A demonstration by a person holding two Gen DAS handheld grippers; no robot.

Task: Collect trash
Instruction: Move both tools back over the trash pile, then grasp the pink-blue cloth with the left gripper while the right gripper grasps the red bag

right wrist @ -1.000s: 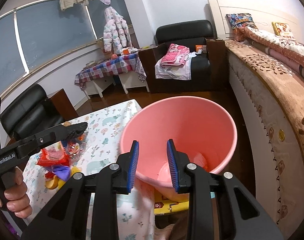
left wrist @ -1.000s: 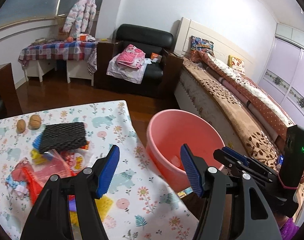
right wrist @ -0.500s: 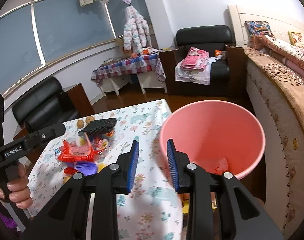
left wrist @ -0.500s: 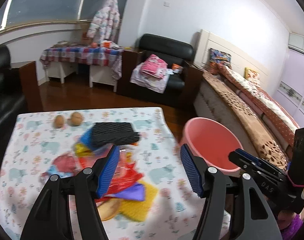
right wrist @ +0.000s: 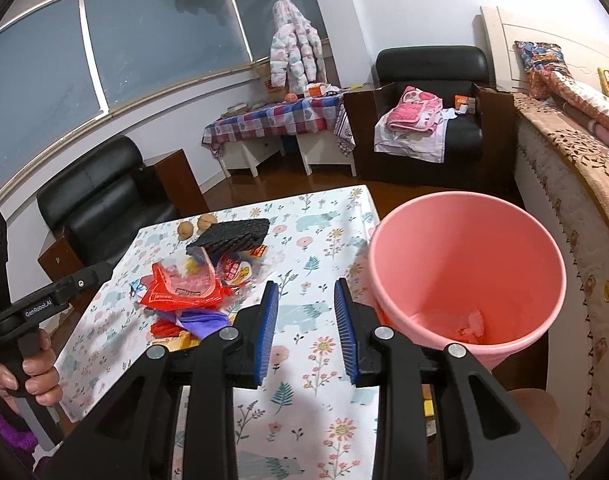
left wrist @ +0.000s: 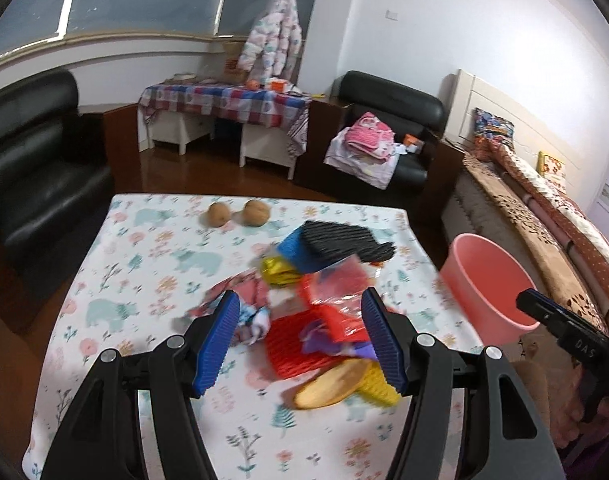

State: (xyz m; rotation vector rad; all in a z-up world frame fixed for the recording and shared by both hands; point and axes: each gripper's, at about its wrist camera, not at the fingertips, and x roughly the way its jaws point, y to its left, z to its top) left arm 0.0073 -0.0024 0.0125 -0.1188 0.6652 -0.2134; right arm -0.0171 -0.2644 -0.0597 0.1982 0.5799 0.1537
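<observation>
A heap of trash lies on the flowered tablecloth [left wrist: 144,264]: a black foam net [left wrist: 344,240], a red plastic bag [left wrist: 336,300], a red foam net [left wrist: 292,352], a purple scrap [left wrist: 324,340] and a yellow foam net [left wrist: 378,386]. My left gripper [left wrist: 302,340] hovers open just above the heap, nothing pinched. In the right wrist view the heap [right wrist: 184,292] is left of my right gripper [right wrist: 306,320], which is open and empty over the tablecloth. The pink bucket [right wrist: 464,248] stands beside the table's right edge with a crumpled piece [right wrist: 472,324] at its bottom.
Two walnuts [left wrist: 236,214] sit at the table's far edge. A tan flat slice [left wrist: 332,384] lies by the yellow net. A bed [left wrist: 544,232] runs behind the bucket [left wrist: 484,280]. Black armchairs [left wrist: 36,168] stand left and at the back. A hand [right wrist: 36,372] holds the left gripper's handle.
The left gripper has swung left, from in front of the bucket to over the trash heap. The right gripper has also turned left, off the bucket's mouth to above the tablecloth. Both jaws kept their width.
</observation>
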